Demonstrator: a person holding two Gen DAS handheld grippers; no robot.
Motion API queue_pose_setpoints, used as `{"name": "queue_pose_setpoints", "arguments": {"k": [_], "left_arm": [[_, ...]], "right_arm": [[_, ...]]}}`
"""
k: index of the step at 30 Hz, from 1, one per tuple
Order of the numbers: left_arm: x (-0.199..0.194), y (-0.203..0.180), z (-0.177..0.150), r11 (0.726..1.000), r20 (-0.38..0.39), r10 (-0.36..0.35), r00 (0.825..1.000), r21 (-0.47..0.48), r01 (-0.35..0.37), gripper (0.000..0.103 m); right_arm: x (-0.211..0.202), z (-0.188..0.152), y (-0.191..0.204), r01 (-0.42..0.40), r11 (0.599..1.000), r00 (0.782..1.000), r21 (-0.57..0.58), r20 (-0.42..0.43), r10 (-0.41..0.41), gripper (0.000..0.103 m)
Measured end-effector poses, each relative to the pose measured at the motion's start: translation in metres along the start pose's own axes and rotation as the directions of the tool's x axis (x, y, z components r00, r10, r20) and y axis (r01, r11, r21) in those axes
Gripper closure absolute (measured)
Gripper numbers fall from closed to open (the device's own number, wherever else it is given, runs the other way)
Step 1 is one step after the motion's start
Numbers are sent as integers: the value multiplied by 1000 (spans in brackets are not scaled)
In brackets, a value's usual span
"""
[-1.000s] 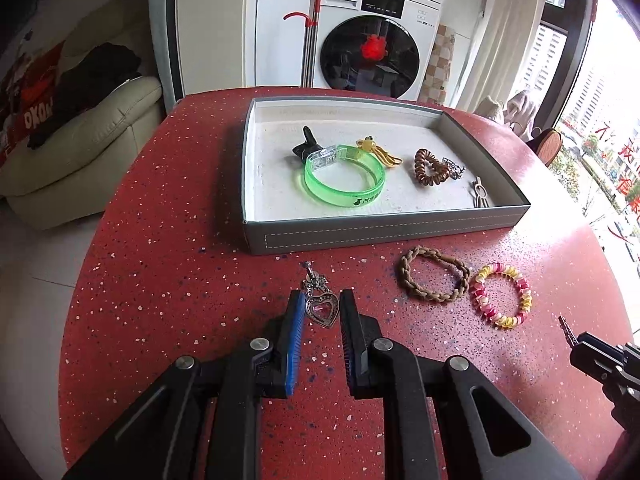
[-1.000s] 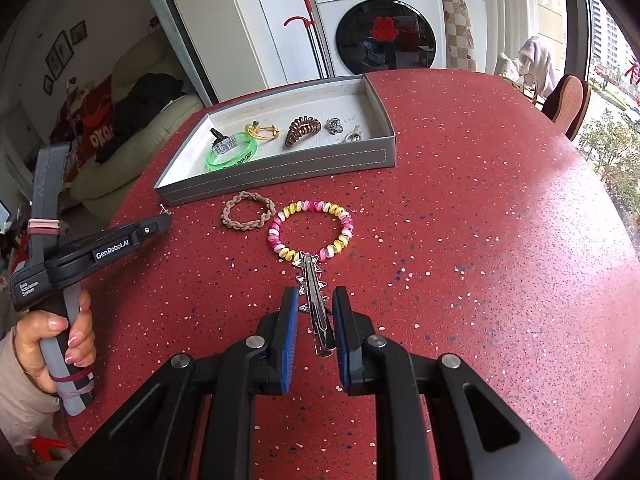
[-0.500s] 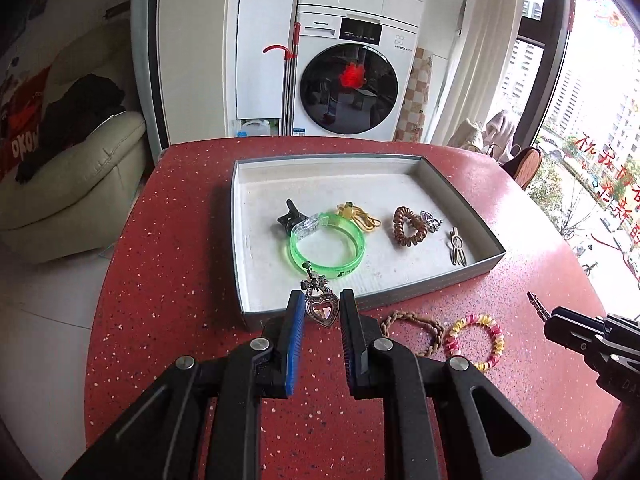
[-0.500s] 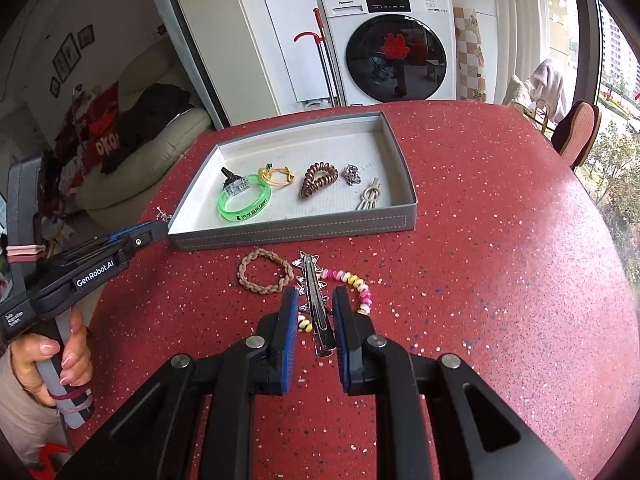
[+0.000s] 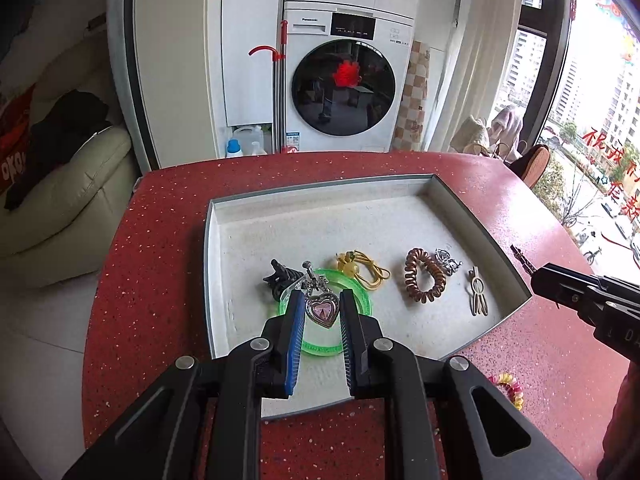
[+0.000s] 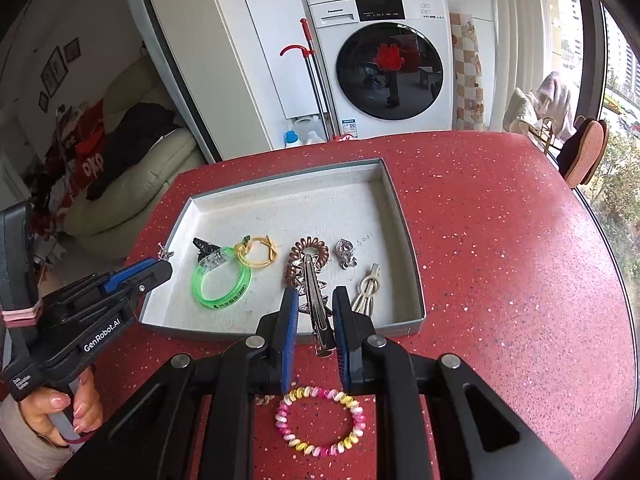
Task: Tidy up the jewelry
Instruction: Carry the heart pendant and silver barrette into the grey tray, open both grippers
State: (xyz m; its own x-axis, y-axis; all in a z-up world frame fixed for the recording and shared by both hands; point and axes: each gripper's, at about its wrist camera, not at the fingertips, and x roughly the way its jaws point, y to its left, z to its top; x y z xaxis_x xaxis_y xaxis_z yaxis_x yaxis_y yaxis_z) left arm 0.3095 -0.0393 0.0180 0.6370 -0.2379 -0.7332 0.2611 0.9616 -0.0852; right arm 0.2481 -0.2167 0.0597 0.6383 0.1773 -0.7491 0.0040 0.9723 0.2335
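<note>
My left gripper [image 5: 319, 304] is shut on a silver heart pendant [image 5: 322, 310] with a pink stone, held above the grey tray [image 5: 460, 204] over the green bangle [image 5: 362, 298]. My right gripper [image 6: 315, 304] is shut on a silver spiked hair clip [image 6: 314, 294], held above the tray's near wall [image 6: 404, 326]. The tray also holds a black claw clip [image 5: 280, 276], a yellow cord [image 5: 362, 270], a brown spiral hair tie [image 5: 424, 280], a silver charm [image 5: 446, 260] and a cream clip [image 5: 477, 298]. A pink and yellow spiral bracelet [image 6: 320, 420] lies on the red table.
The round red speckled table [image 6: 500, 240] carries the tray near its middle. A washing machine [image 5: 344, 76], a cream sofa [image 5: 60, 200] and a chair [image 6: 584, 152] stand beyond the table's edges. The left gripper shows in the right wrist view [image 6: 160, 262].
Both grippers have moved forward and up, from above the table in front of the tray to above the tray, each still holding its item.
</note>
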Motion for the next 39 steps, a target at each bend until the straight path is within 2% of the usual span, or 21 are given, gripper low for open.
{"name": "queue_pose_setpoints", "arguments": {"k": [9, 18, 28, 31, 33, 37, 39], "left_arm": [[43, -3, 10, 999, -54, 31, 998, 19, -30, 67], [67, -9, 2, 998, -100, 50, 994, 41, -46, 67], [72, -15, -4, 994, -110, 85, 990, 80, -77, 67], [72, -16, -4, 994, -112, 92, 989, 75, -84, 67], [70, -15, -4, 994, -107, 96, 990, 69, -89, 67], [66, -15, -3, 993, -95, 105, 990, 58, -100, 67], [63, -14, -3, 993, -92, 112, 989, 47, -108, 67]], "right_arm": [[48, 26, -19, 36, 997, 999, 61, -16, -35, 84], [83, 22, -28, 78, 994, 996, 77, -52, -74, 84], [92, 15, -27, 91, 994, 994, 53, -70, -87, 83], [91, 14, -27, 69, 995, 995, 66, -76, -64, 71], [90, 14, -26, 54, 996, 996, 69, -77, -48, 54], [83, 14, -23, 25, 997, 998, 71, -64, -20, 48], [79, 13, -22, 7, 997, 998, 80, -58, -2, 42]]}}
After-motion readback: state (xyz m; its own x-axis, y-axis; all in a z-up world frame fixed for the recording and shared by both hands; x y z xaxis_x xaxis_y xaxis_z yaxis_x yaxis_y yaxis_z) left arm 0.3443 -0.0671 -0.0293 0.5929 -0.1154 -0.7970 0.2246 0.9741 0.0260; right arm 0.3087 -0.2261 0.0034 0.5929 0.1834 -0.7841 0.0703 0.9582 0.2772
